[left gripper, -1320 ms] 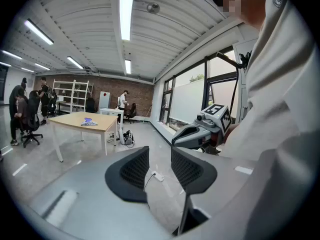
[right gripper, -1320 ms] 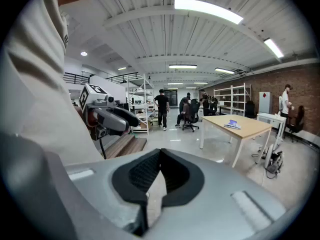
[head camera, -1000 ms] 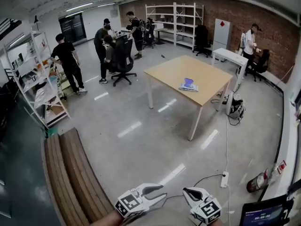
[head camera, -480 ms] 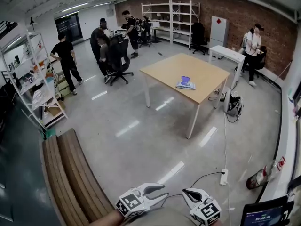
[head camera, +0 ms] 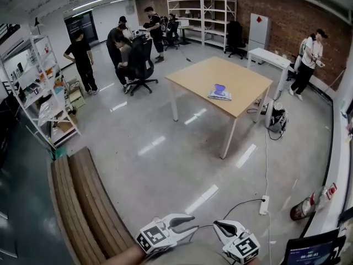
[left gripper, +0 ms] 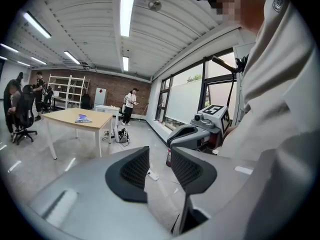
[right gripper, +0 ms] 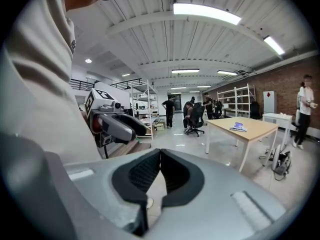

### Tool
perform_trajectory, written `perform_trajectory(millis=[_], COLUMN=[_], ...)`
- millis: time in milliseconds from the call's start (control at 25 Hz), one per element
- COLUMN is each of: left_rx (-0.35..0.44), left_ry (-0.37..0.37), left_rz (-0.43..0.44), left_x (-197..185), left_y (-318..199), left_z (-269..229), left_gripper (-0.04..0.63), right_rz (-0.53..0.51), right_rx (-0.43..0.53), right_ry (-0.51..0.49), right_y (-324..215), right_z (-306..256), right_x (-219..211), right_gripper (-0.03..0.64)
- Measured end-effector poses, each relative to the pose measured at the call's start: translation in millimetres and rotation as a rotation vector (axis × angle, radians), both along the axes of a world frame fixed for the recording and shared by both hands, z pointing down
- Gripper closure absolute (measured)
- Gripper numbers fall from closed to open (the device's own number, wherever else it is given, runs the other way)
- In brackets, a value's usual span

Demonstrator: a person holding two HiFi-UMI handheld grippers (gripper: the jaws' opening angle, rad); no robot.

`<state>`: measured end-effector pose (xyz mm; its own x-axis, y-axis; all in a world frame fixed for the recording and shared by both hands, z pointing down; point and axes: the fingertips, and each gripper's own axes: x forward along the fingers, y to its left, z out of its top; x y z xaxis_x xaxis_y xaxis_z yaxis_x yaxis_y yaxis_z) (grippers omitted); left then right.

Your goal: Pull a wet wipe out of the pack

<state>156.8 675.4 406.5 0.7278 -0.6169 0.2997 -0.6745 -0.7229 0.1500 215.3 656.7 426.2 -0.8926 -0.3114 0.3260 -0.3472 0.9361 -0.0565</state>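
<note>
Brick-walled workshop, wide grey floor (head camera: 165, 164) with ceiling lights reflected in it, steel shelving at the far end. Over the last second the head view swung only a little. The wooden desk (head camera: 242, 87) sat at much the same far-off place in frame, no nearer than before. A slatted wooden bench (head camera: 83, 203) lay close on the left. A group of people (head camera: 129, 43) stayed around an office chair at the back. One person (head camera: 308, 59) by the white table on the right had stepped along toward the window side. Both tools remained at the bottom edge of the head view, close to the body and pointing into the room. Left gripper (head camera: 190, 224): jaws released, a narrow gap between the ribbed pads, only floor seen through it. Right gripper (head camera: 218, 226): jaws clenched, pad tips meeting, nothing held between them. Neither had altered its pose or opening. The wet wipe pack (head camera: 219, 93), flat and pale with a bluish-purple piece rising from its top, lay alone on the desk toward its right-hand side, well apart from both grippers. Whether that piece was a lid flap or a wipe already standing out was too small to tell. Judgement: nothing task-relevant had changed. The pull had not started, and the whole stretch of floor to the desk had yet to be crossed before either gripper could reach the pack.
</note>
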Motion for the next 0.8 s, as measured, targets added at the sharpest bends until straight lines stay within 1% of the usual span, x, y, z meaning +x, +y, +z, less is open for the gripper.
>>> perform_trajectory(millis=[240, 360, 480, 560, 680, 800], left_rx=[-0.019, -0.026, -0.054, -0.063, -0.068, -0.073], left_ry=[0.003, -0.005, 0.003, 0.008, 0.023, 0.063], left_rz=[-0.009, -0.021, -0.016, -0.011, 0.008, 0.026], left_x=[-5.4, -14.0, -23.4, -35.5, -55.9, -76.9], left_y=[-12.4, -28.5, -45.6, -62.5, -101.5, -138.7], left_z=[6.3, 11.2, 21.7, 27.3, 34.3, 31.6], left_gripper=[0.459, 0.459, 0.459, 0.459, 0.464, 0.465], right_rz=[-0.005, -0.018, -0.019, -0.013, 0.013, 0.051], right_rx=[-0.032, -0.052, -0.075, -0.088, -0.084, -0.086], right_ry=[-0.012, -0.028, -0.033, -0.028, -0.007, 0.027], right_y=[-12.1, -26.8, -44.1, -60.5, -93.8, -123.3], right_z=[2.4, 8.7, 20.2, 25.0, 28.2, 27.7], right_x=[-10.0, -21.4, -32.9, -45.5, -64.7, -81.2], right_gripper=[0.614, 0.614, 0.614, 0.614, 0.614, 0.614])
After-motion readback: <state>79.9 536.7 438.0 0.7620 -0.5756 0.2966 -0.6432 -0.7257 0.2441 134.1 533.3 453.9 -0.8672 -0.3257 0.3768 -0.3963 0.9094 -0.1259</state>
